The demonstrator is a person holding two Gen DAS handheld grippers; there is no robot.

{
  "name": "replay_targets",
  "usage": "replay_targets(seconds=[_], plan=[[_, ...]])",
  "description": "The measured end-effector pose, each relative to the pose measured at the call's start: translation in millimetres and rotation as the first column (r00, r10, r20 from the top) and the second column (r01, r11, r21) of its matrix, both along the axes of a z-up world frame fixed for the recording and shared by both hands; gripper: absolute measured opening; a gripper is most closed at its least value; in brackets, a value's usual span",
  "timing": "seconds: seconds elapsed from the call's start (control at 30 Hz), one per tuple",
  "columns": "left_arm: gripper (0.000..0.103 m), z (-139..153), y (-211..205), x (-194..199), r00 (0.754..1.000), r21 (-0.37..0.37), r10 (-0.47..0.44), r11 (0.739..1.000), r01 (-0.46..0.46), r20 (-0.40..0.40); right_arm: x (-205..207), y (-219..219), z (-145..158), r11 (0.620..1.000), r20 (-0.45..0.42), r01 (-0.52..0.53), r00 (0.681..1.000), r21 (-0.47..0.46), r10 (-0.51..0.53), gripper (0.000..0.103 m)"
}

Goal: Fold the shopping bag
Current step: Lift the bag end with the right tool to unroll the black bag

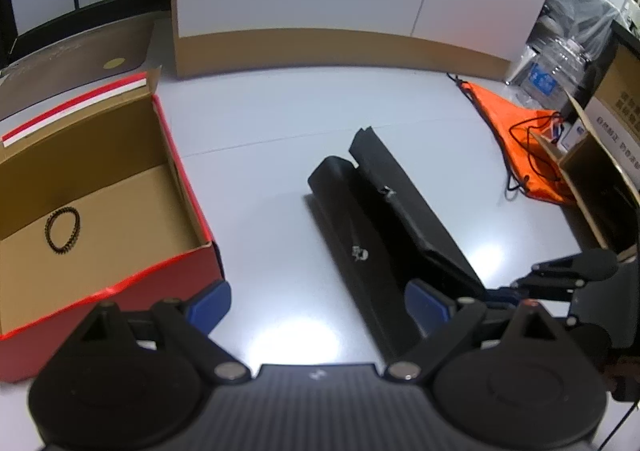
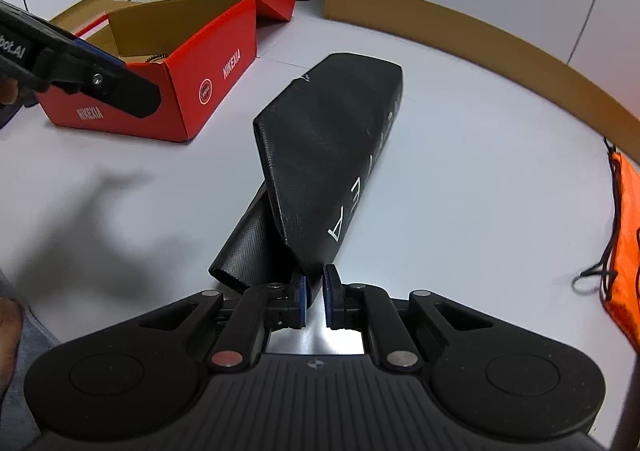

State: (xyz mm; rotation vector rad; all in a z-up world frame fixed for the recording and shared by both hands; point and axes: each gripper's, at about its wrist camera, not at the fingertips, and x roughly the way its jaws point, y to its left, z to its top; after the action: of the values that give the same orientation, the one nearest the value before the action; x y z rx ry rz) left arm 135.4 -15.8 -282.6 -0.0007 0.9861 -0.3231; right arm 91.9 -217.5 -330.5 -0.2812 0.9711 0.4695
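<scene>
On the white table, label by label:

Right gripper (image 2: 314,293): its blue pads (image 2: 330,291) are pinched on the near corner of the black shopping bag (image 2: 332,139), holding that end raised off the surface.

Left gripper (image 1: 316,301): jaws spread wide with nothing between them; one blue pad (image 1: 210,301) sits near the red box corner, the other over the near end of the bag. In the right wrist view it shows at upper left, hovering in front of the box, apart from the bag.

Shopping bag: black textured material with white lettering along one side, lying lengthwise in the middle of the table (image 2: 460,211). It is partly folded: an upper flap leans over a lower rolled layer (image 2: 244,247) that rests on the surface. From the left wrist view the bag (image 1: 384,227) appears as two long panels side by side with a small white mark on the left one.

Red box (image 2: 208,79): open shoe box printed NIKEXIA, left of the bag and apart from it, lid flap standing behind.

Bracelet (image 1: 63,229): dark beaded ring on the cardboard floor of the box.

Orange drawstring bag (image 1: 520,139): flat on the table to the right of the shopping bag, well apart, black cords trailing over it.

Far edge: a tan baseboard (image 1: 320,51) under a white wall.
</scene>
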Motion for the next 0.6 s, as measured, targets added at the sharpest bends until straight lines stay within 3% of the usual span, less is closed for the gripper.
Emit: replay_targets(seconds=[0.23,0.3,0.37,0.6], plan=[[0.096,-5,-4,-4,1.0,0.005,-0.014,1.0,0.014,-0.017,-3,-8,-4,0.998,-0.04,0.058,0.998,-0.01,-0.058,0.018],[0.096,-5,-4,-3,1.0,0.007,-0.011,1.0,0.011,-0.017,-5,-8,-1,0.998,-0.033,0.064,0.997,-0.004,-0.064,0.027],[0.096,-5,-4,-3,1.0,0.008,-0.011,1.0,0.011,-0.017,-4,-8,-1,0.998,-0.029,0.067,0.997,-0.001,-0.067,0.044],[0.096,-7,-8,-4,1.0,0.017,-0.019,1.0,0.019,-0.022,5,-19,1,0.989,-0.047,0.145,0.989,0.031,-0.143,0.046]])
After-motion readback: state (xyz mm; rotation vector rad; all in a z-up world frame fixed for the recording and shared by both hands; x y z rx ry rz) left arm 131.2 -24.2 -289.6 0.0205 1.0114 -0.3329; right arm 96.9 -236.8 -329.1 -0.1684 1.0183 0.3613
